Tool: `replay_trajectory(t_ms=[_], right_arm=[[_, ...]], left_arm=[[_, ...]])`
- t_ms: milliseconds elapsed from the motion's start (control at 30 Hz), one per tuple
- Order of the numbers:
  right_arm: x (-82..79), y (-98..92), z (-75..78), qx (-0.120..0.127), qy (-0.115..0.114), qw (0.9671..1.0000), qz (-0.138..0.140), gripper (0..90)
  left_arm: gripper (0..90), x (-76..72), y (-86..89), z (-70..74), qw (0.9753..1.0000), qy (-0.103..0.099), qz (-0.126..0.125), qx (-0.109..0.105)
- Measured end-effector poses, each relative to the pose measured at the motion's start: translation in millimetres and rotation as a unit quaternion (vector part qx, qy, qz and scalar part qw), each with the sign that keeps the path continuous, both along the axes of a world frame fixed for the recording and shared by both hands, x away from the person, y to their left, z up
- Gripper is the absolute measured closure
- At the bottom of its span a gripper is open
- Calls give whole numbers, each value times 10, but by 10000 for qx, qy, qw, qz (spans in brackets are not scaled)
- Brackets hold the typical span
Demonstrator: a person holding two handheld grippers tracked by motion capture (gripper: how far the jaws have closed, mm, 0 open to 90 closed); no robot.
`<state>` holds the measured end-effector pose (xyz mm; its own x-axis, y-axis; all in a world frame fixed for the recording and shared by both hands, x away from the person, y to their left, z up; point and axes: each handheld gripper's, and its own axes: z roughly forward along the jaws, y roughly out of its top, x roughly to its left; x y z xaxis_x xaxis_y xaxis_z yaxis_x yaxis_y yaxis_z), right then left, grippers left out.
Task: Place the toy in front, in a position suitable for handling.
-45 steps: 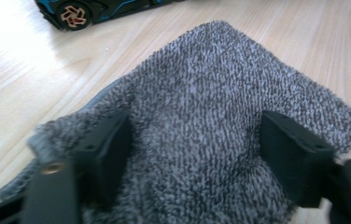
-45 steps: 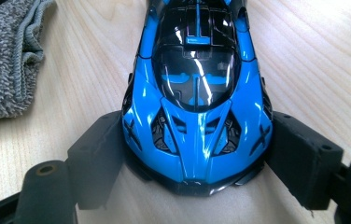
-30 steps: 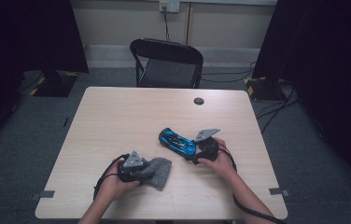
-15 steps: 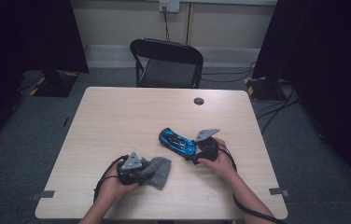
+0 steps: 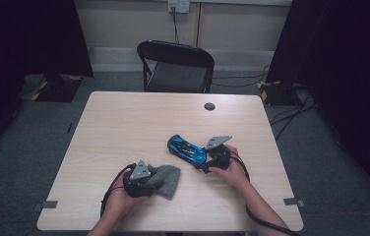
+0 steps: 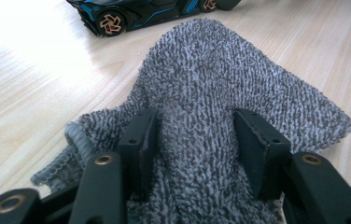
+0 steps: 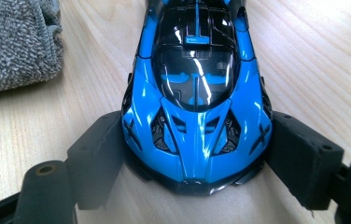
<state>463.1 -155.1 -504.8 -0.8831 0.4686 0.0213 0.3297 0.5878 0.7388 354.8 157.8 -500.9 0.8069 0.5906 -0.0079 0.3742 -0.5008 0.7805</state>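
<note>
Wiping is not yet starting: left gripper [image 6: 197,140] fingers are clamping the grey cloth [image 6: 220,79] near the bench's front edge, right gripper [image 7: 197,154] fingers are gripping the blue car's [image 7: 197,93] nose mid-bench.

High view hangs above the near edge, looking forward and down over the whole desk [image 5: 124,123]. Left gripper view sits low, skimming close over the grey cloth [image 6: 220,88]; right gripper view presses tight on the blue toy car [image 7: 197,93]. Both catch cloth and car
</note>
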Motion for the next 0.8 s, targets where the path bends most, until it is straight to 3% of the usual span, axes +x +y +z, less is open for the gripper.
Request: replay_trajectory(t_ms=[67, 100, 167, 300, 433, 533, 800], right_arm=[[0, 0, 0, -1, -1, 10000, 1, 230], [0, 0, 0, -2, -1, 10000, 0, 230], [0, 0, 0, 0, -2, 10000, 0, 231], [1, 0, 0, -1, -1, 10000, 0, 230], [0, 0, 0, -1, 1, 10000, -2, 230], [1, 0, 0, -1, 1, 10000, -2, 230], [1, 0, 0, -1, 2, 10000, -1, 230]], left_arm=[[498, -1, -2, 0, 10000, 17, 11, -28], [371, -30, -51, -2, 9990, 276, 247, -235], [375, -36, -66, -1, 9993, 226, 248, -173], [482, -41, -78, -1, 9994, 161, 286, -127], [625, -15, -38, 2, 9986, 231, 408, -247], [655, -8, -29, 3, 9990, 170, 337, -241], [741, 48, -44, 147, 9972, 526, 509, -164]])
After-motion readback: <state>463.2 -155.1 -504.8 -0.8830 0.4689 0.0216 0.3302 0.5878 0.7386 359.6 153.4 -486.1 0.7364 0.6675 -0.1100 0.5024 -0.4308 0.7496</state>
